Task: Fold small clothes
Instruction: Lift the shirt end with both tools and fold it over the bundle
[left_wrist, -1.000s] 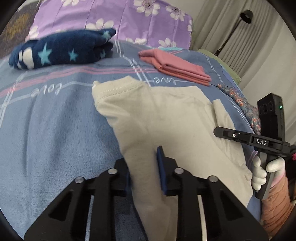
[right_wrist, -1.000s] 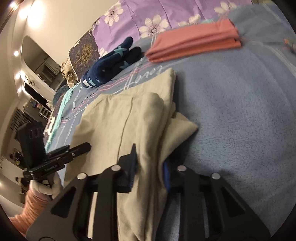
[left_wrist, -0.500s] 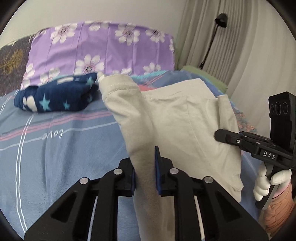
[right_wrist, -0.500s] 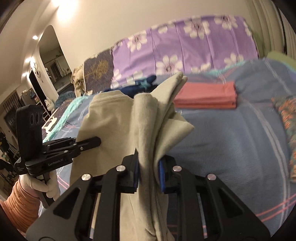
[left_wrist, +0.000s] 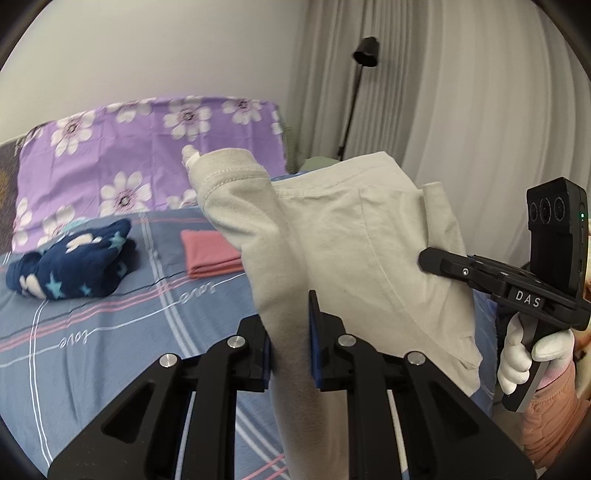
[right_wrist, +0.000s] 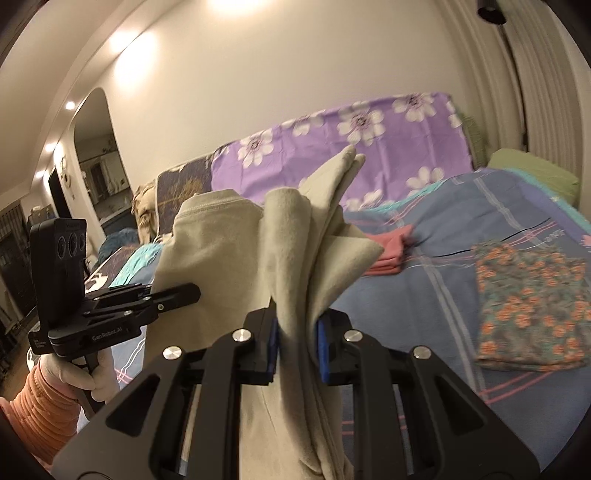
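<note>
Right now I have the beige garment (left_wrist: 343, 240) pinched in both tools: the left gripper (left_wrist: 290, 347) clamps one bunched edge, the right gripper (right_wrist: 297, 332) the other, and the cloth hangs between them above the bed (left_wrist: 110, 332). I judge this the lift-and-spread step; next I should draw it taut and lay it flat ahead.

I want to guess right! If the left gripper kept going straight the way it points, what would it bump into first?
Probably nothing new right away: the left gripper is shut on the beige garment, which fills the space ahead. Past that cloth the line seems to head toward the folded pink cloth on the bed, though depth is hard to judge.
</note>
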